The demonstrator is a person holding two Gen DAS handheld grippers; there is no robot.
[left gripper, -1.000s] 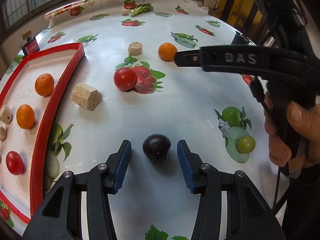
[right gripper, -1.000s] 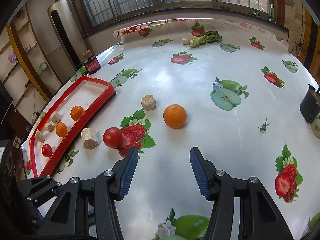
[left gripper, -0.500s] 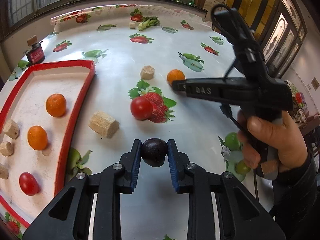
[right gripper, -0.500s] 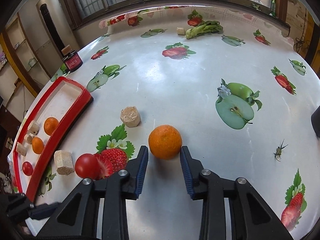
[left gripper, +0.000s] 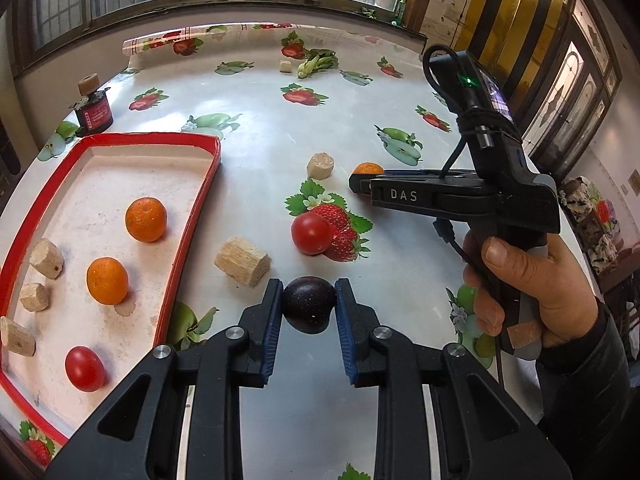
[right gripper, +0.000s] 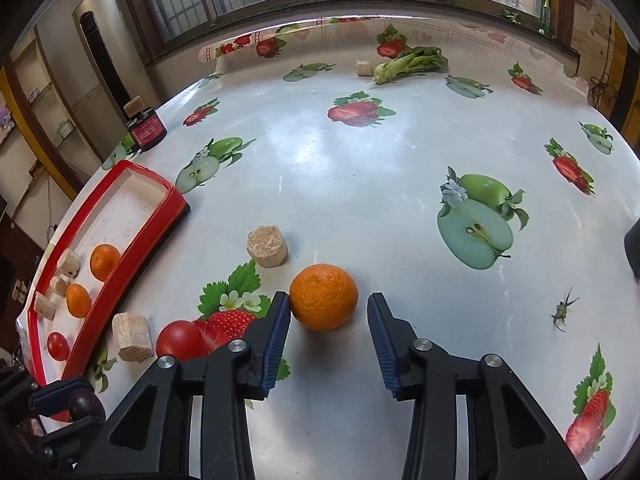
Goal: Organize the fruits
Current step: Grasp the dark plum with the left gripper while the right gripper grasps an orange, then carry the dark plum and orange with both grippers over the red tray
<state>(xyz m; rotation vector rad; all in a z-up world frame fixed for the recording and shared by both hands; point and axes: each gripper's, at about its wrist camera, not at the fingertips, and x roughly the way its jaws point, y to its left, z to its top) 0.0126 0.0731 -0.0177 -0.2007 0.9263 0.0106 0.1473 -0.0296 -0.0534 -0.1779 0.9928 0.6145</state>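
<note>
My left gripper (left gripper: 309,306) is shut on a dark purple plum (left gripper: 309,309) and holds it above the table; the plum also shows in the right wrist view (right gripper: 85,405). My right gripper (right gripper: 329,312) is open around an orange (right gripper: 323,297) that sits on the table; the left pad touches it, the right pad is apart. A red tomato (left gripper: 312,233) lies on the table between the two grippers. The red-rimmed tray (left gripper: 180,240) at the left holds two oranges (left gripper: 145,219), a tomato (left gripper: 85,368) and several wooden blocks.
Wooden blocks (left gripper: 242,261) (left gripper: 320,165) lie loose on the fruit-print tablecloth. A small dark jar (left gripper: 94,111) stands beyond the tray. Green vegetables (right gripper: 412,63) lie at the far edge. A dark object (right gripper: 632,248) sits at the right edge.
My left gripper closed on the plum and lifted it. My right gripper moved forward around the orange, narrowed, then widened a little.
</note>
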